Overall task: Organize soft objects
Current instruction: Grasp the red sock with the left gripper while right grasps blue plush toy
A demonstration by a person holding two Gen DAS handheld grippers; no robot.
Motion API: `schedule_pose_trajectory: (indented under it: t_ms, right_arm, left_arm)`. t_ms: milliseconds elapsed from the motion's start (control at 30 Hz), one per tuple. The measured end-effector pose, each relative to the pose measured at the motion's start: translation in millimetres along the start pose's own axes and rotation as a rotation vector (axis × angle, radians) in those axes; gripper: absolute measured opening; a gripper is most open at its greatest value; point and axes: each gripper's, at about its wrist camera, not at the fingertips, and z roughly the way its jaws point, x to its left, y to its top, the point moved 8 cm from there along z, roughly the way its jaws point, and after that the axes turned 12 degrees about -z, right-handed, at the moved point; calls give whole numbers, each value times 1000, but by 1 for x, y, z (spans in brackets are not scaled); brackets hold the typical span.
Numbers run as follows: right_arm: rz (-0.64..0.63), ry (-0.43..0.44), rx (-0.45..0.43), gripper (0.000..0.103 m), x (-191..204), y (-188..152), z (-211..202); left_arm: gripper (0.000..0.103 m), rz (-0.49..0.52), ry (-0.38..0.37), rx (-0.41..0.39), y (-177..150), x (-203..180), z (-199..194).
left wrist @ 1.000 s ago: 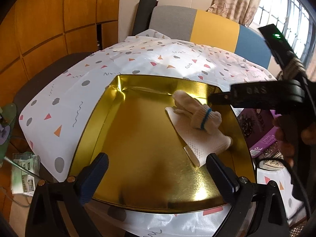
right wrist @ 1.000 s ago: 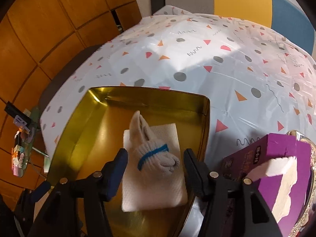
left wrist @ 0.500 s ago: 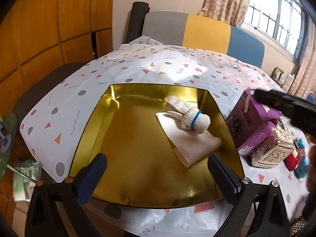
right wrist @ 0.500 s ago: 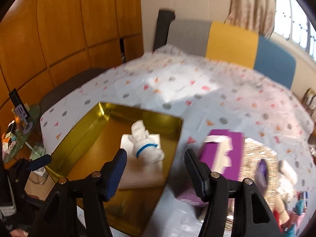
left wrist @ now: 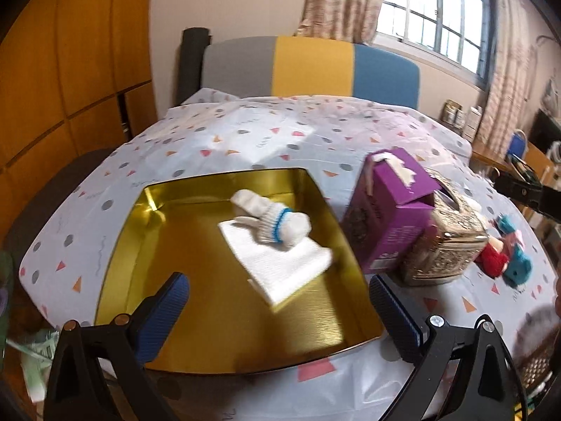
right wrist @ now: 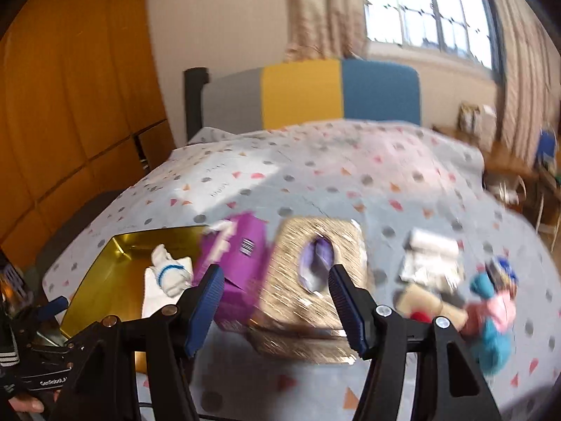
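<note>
A gold tray lies on the patterned tablecloth. Inside it a rolled white sock with a blue band rests on a folded white cloth. My left gripper hovers open over the tray's near part, with nothing between its fingers. My right gripper is open and empty, raised above a gold tissue box. A knitted doll in teal, pink and red lies to the right of that box.
A purple carton stands between the tray and the gold tissue box. A silver packet and a tan flat item lie right of the box. A grey, yellow and blue chair back stands beyond the table.
My right gripper left the sock in the tray and swung right, over the purple carton to the gold tissue box. The left gripper drifted right and up, bringing the boxes and doll into its view.
</note>
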Motion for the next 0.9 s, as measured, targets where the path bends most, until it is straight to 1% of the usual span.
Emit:
schedule_pose_trajectory:
  t_ms: [100, 167, 233, 333, 433, 533, 633, 700, 733, 800, 833, 900]
  right_arm:
    - [60, -13, 18, 63, -34, -18, -9]
    - [132, -16, 40, 63, -61, -33, -17]
    - [203, -52, 53, 67, -95, -49, -30]
    - [285, -132, 57, 67, -138, -70, -49]
    - [378, -212, 58, 67, -178, -91, -70]
    - [456, -259, 58, 67, -207, -108, -85]
    - [513, -285, 58, 67, -225, -121, -95]
    - [534, -292, 58, 67, -232, -125, -99]
    - [536, -294, 58, 67, -234, -128, -101]
    - [530, -294, 56, 67, -235, -130, -105]
    - [525, -294, 55, 67, -236, -130, -106]
    - [516, -293, 52, 67, -236, -130, -110]
  left_arm:
    - [103, 34, -23, 11, -1, -15, 0]
    - [103, 49, -10, 1, 0, -22, 1]
    - [103, 57, -23, 13, -1, -30, 3]
    - [103, 75, -79, 49, -4, -46, 6]
    - [103, 131, -132, 54, -5, -69, 4]
    - [103, 191, -205, 63, -5, -101, -2]
    - [101, 227, -273, 82, -3, -132, -5]
    - [96, 272, -335, 101, -4, -161, -9]
    - [96, 298, -357, 107, -5, -174, -10]
    - [96, 378, -419, 109, -10, -208, -15]
    - [96, 407, -432, 105, -11, -221, -16]
    - [96, 472, -483, 129, -19, -255, -16]
